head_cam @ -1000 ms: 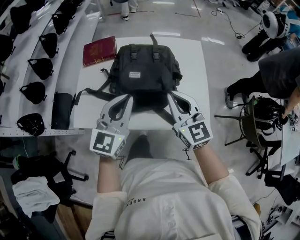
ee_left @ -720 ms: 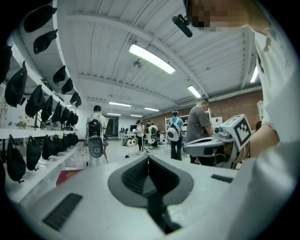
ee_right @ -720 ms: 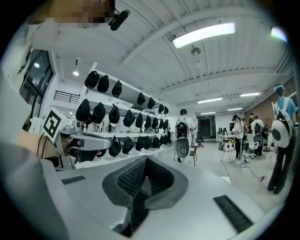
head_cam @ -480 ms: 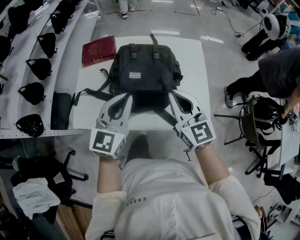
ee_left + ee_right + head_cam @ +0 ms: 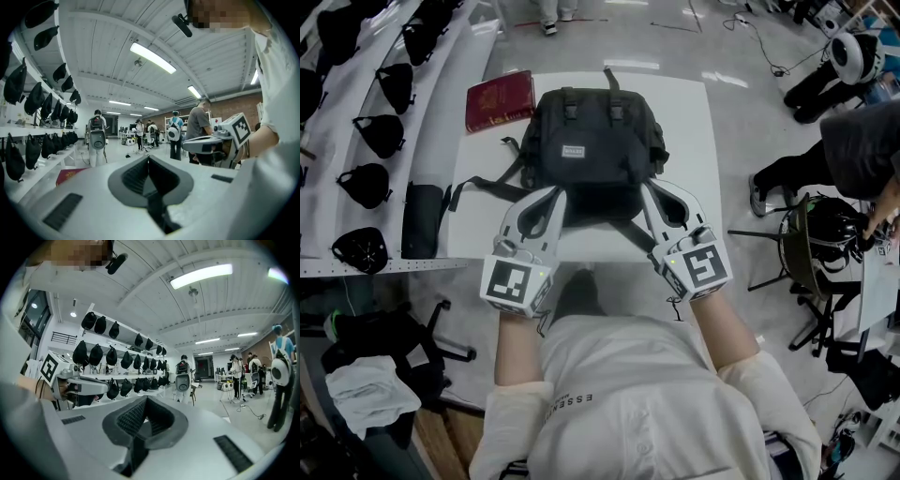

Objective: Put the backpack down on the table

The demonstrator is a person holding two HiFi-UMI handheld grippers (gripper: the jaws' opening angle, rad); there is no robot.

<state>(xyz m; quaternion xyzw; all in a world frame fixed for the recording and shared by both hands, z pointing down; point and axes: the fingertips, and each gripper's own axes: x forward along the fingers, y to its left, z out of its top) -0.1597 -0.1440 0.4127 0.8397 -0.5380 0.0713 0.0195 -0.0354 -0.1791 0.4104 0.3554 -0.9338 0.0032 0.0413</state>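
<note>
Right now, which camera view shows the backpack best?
The head view: the whole black backpack lies on the white table, straps toward the left gripper and right gripper. Each gripper view looks over the room and shows only a dark strip, apparently a strap, pinched in its shut jaws.

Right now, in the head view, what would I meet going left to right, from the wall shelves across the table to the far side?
hanging black bags → flat black pouch → red book → black backpack → person in dark clothes
</note>
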